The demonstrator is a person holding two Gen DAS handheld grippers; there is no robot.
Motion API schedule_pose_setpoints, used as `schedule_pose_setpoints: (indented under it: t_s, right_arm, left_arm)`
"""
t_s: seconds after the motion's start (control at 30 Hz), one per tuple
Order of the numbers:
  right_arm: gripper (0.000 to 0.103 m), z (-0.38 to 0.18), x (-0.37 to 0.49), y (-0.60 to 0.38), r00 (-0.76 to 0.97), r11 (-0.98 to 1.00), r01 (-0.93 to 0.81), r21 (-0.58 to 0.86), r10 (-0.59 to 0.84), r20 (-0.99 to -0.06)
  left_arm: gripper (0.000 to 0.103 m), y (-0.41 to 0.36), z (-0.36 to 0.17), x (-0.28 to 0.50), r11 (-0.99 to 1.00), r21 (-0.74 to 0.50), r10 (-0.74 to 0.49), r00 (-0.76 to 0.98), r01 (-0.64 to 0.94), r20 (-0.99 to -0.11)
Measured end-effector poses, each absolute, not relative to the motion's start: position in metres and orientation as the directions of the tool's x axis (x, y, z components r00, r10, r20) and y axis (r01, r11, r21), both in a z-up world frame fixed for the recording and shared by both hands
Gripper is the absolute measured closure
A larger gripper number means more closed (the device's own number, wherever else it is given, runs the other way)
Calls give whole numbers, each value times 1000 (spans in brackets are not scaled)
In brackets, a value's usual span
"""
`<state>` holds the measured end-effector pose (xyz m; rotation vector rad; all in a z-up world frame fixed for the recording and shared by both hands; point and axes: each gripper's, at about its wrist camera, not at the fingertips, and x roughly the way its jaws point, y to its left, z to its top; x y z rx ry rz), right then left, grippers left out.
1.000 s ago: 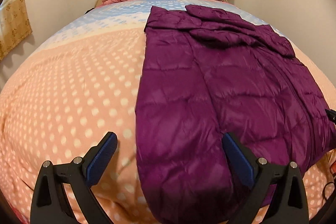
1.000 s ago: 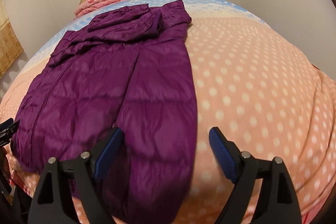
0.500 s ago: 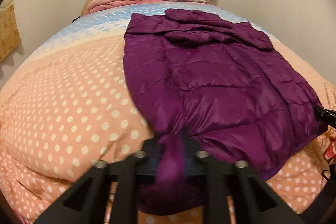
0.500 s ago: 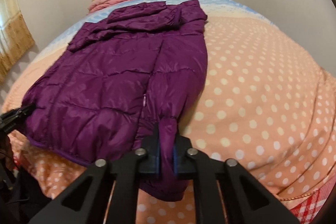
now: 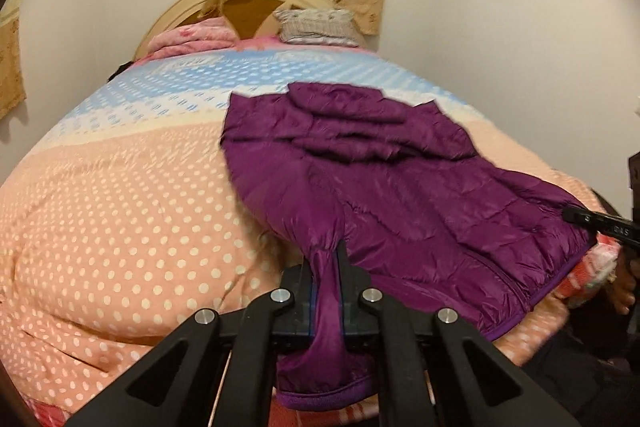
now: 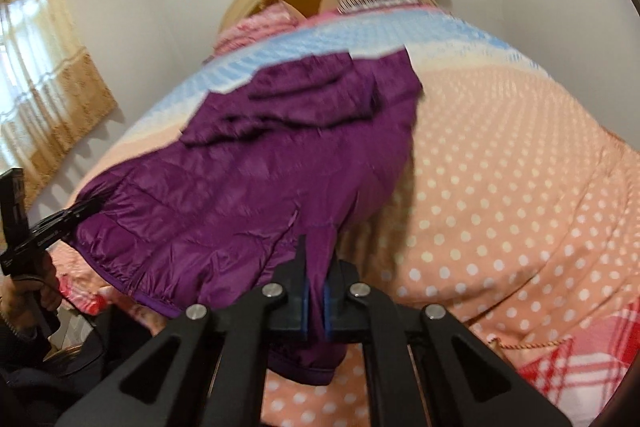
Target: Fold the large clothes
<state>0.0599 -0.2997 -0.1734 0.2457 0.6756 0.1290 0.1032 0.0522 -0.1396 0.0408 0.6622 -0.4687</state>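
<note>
A purple quilted down jacket (image 5: pixel 404 199) lies on the bed, collar end towards the headboard; it also shows in the right wrist view (image 6: pixel 256 179). My left gripper (image 5: pixel 326 291) is shut on the jacket's near left hem corner, with the hem hanging below the jaws. My right gripper (image 6: pixel 314 299) is shut on the near right hem corner. Both corners are raised off the bedspread, so the jacket's near end hangs lifted between the two grippers. The other gripper shows at the jacket's edge in each view: the right one (image 5: pixel 592 223), the left one (image 6: pixel 60 227).
The bed has a peach polka-dot bedspread (image 5: pixel 120 219) with a blue band further back. Pillows (image 5: pixel 316 27) and a pink blanket (image 5: pixel 192 39) lie by the curved headboard (image 5: pixel 248 3). Curtains (image 6: pixel 44 75) hang on the left wall. A red checked cloth (image 6: pixel 572 351) hangs at the bed's near edge.
One second ago both grippers were open over the jacket's hem. They closed on the hem corners, and since then they have lifted and pulled the near end up off the bed.
</note>
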Motion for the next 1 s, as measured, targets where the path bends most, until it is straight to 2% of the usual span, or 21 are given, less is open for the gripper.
schedule_pose_setpoints:
  t_s: [0.23,0.37,0.43,0.5,0.7,0.77,0.8,0.83,0.87,0.9,0.93,1.0]
  right_arm:
    - [97,-121,7,-298,837,952,-91,292,232,-496]
    - [97,-95,12,-301,882,952,-124,281,235,-408]
    - [97,-92,34,-306,903,959,-111,259,206,-376]
    - [97,-94,75,-311,916,954,-98,283,197,-349]
    - [97,-105,187,-315,926,960,-16,278,119,-358]
    - [97,-110,221,-323,923,952,16,306,104,-371]
    - [97,-114,234,-330,919,946,35,321,96,-383]
    - [97,-117,247,-333,918,946,57,318,76,-390]
    - [97,-120,252,-337,915,945,71,318,65,-397]
    - [97,-125,265,-341,910,941,82,327,63,-410]
    - [97,-131,277,-343,903,938,100,331,55,-426]
    - [96,-142,300,-342,890,942,119,314,38,-454]
  left_arm:
    - [98,79,-99,49,861,-177,-488,677,477,-550]
    - [98,82,-75,43,856,-144,-499,721,496,-481]
    - [98,72,-74,66,870,-87,-468,756,485,-458]
    - [98,59,-81,108,879,-79,-452,771,469,-449]
    - [93,27,-102,227,912,-53,-385,808,406,-445]
    - [86,25,-107,252,917,-71,-377,798,392,-471]
    - [73,26,-108,269,932,-77,-346,810,353,-474]
    - [54,29,-108,280,940,-99,-333,818,326,-469]
    - [41,32,-107,290,949,-113,-311,831,293,-462]
    - [18,35,-107,295,960,-111,-278,847,256,-453]
    - [9,39,-106,304,974,-110,-228,872,200,-434]
    - [8,41,-109,318,977,-117,-211,884,178,-417]
